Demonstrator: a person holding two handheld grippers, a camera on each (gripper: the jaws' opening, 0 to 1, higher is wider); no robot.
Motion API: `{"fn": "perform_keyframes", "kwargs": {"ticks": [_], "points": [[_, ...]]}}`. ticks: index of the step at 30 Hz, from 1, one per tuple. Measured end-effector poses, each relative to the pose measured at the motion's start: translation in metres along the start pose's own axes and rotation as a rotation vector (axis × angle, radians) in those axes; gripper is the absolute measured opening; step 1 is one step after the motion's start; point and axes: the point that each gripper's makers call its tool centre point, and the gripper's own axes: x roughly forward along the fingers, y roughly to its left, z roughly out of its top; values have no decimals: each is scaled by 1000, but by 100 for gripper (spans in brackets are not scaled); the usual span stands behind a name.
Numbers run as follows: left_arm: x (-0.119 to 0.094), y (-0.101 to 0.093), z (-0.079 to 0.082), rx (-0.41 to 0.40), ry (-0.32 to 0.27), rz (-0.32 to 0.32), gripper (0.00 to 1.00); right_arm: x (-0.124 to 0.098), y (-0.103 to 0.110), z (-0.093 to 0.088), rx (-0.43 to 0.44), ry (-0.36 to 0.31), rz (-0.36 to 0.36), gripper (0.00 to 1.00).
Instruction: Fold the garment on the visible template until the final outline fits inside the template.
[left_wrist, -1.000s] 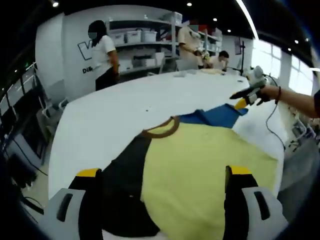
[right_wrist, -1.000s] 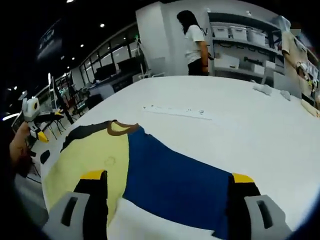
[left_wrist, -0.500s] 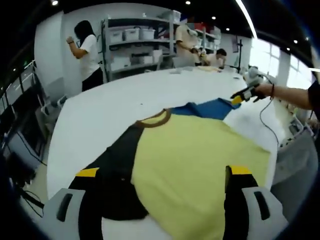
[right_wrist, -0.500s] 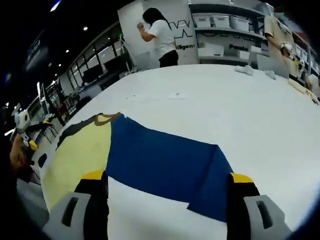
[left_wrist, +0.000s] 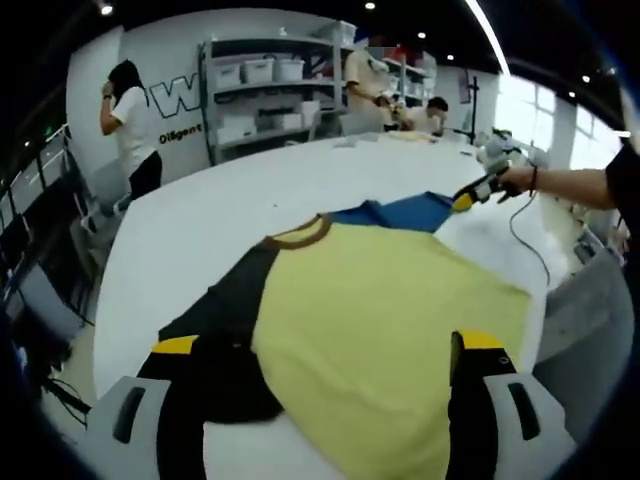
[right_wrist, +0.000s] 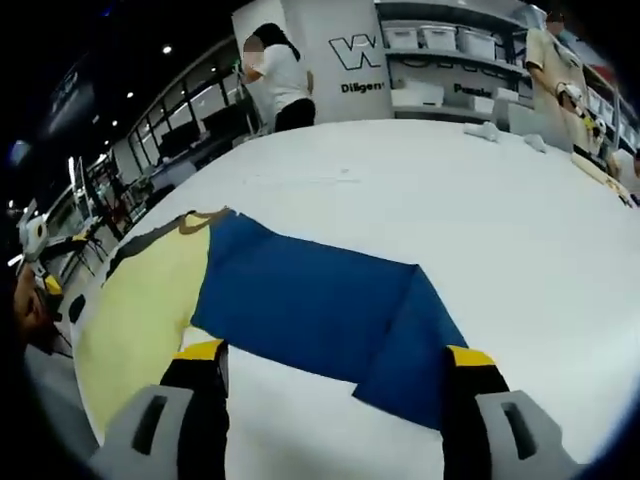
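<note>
1. Garment: a soft knit T-shirt with a pale yellow body, one black sleeve, one royal-blue sleeve and a brown collar band (left_wrist: 380, 340) lies flat, spread on the large white table (left_wrist: 200, 240). In the right gripper view its blue sleeve (right_wrist: 330, 305) stretches away from the yellow body toward the table's middle.
2. Left gripper (left_wrist: 330, 400) hangs over the shirt's hem side, jaws spread wide and pinching nothing; the black sleeve (left_wrist: 225, 340) lies by its left jaw.
3. Right gripper (right_wrist: 335, 410) hovers just short of the blue sleeve's end, jaws likewise apart and empty.
4. Handling, as a judgement: the fabric looks light and limp, likely to sag and drag. A pinch at the blue sleeve's cuff edge and at the black sleeve's edge seems the sound hold.
5. No template outline can be made out on the table.
</note>
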Motion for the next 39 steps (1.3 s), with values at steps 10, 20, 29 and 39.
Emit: {"fn": "perform_keyframes", "kwargs": {"ticks": [10, 20, 29, 39], "points": [[-9, -6, -1, -6, -17, -4, 99, -5, -18, -17, -171, 51, -83, 56], [-19, -8, -2, -19, -35, 6, 99, -14, -32, -22, -227, 69, -107, 45], [-24, -10, 3, -22, -52, 11, 99, -24, -45, -28, -299, 110, -115, 33], [-32, -10, 9, -18, -68, 18, 98, -27, -48, -32, -290, 128, -88, 18]]}}
